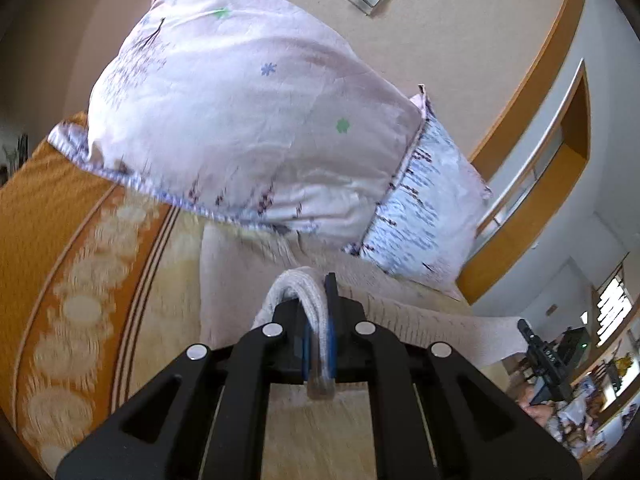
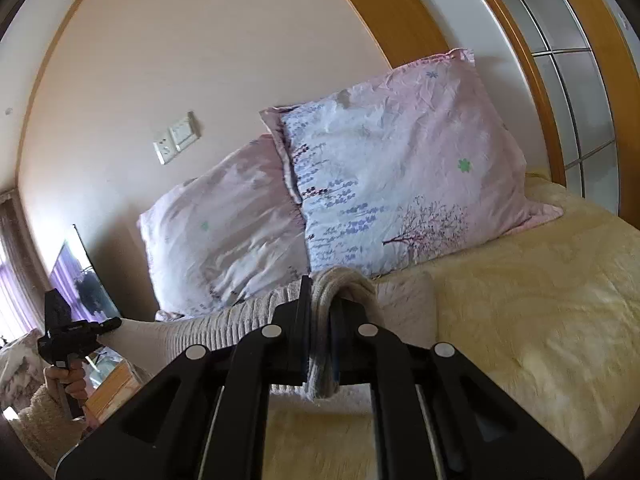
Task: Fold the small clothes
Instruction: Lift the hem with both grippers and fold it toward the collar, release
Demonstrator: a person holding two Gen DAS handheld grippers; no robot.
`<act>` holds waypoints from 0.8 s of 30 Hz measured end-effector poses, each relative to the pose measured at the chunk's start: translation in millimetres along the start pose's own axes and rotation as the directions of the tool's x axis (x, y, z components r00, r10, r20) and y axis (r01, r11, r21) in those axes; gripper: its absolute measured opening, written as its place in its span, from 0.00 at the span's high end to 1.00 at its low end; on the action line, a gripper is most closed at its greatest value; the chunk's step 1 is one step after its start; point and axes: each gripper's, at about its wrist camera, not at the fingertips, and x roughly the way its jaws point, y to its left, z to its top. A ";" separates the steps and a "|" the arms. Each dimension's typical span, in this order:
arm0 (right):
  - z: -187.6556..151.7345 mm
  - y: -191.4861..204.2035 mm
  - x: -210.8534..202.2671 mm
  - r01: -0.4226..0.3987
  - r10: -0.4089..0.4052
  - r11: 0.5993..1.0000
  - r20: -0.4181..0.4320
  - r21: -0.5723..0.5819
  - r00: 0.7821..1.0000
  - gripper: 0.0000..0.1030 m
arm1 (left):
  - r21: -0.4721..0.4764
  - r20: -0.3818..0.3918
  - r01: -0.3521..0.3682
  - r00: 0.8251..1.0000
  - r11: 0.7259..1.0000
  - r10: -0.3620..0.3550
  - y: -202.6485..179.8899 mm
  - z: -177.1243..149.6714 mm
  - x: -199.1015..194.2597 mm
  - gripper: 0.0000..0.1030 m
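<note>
A small pale beige ribbed knit garment (image 1: 400,304) is stretched between both grippers above a bed. My left gripper (image 1: 318,320) is shut on one bunched edge of it, which loops over the fingers. My right gripper (image 2: 320,320) is shut on the other bunched edge (image 2: 344,280); the ribbed cloth (image 2: 240,320) runs left from it. The right gripper (image 1: 538,354) shows at the right of the left wrist view. The left gripper (image 2: 102,326), held by a hand, shows at the left of the right wrist view.
Two pink floral pillows (image 1: 248,112) (image 2: 400,168) lean against the wall at the head of the bed. An orange patterned blanket (image 1: 60,260) and a cream bedspread (image 2: 520,300) cover the bed. A wooden-framed glass door (image 2: 568,80) stands at the right.
</note>
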 end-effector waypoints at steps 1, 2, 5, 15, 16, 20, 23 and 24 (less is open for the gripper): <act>3.0 -1.0 6.7 0.007 -0.007 1.000 -0.003 0.003 1.000 0.93 | 0.001 -0.001 -0.010 1.000 1.000 0.010 0.1 5.3 6.3 0.94; 5.3 -2.0 12.5 0.013 -0.013 1.000 -0.006 0.010 1.000 0.93 | -0.003 -0.006 -0.019 1.000 1.000 0.019 1.2 11.4 15.2 0.94; 11.5 -9.1 38.4 0.040 -0.039 0.998 -0.029 0.045 0.999 0.92 | -0.022 -0.021 -0.040 0.999 0.999 0.040 8.2 24.2 40.0 0.94; -6.3 -47.1 126.6 0.192 -0.157 0.972 -0.229 0.136 0.961 0.92 | -0.180 -0.123 -0.090 0.990 0.979 0.068 58.3 27.3 124.1 0.94; -7.2 -48.9 130.6 0.202 -0.165 0.970 -0.239 0.136 0.957 0.92 | -0.188 -0.132 -0.094 0.989 0.978 0.070 61.7 26.4 130.0 0.94; -8.4 -61.1 151.5 0.255 -0.196 0.953 -0.307 0.166 0.931 0.92 | -0.220 -0.170 -0.121 0.982 0.968 0.085 72.5 22.3 151.4 0.94; -9.8 -76.2 174.1 0.301 -0.192 0.923 -0.391 0.241 0.900 0.89 | -0.271 -0.201 -0.137 0.976 0.953 0.084 82.1 19.1 167.0 0.93; -9.9 -79.6 180.5 0.306 -0.181 0.915 -0.410 0.263 0.894 0.84 | -0.291 -0.206 -0.140 0.975 0.946 0.081 84.8 18.9 170.7 0.93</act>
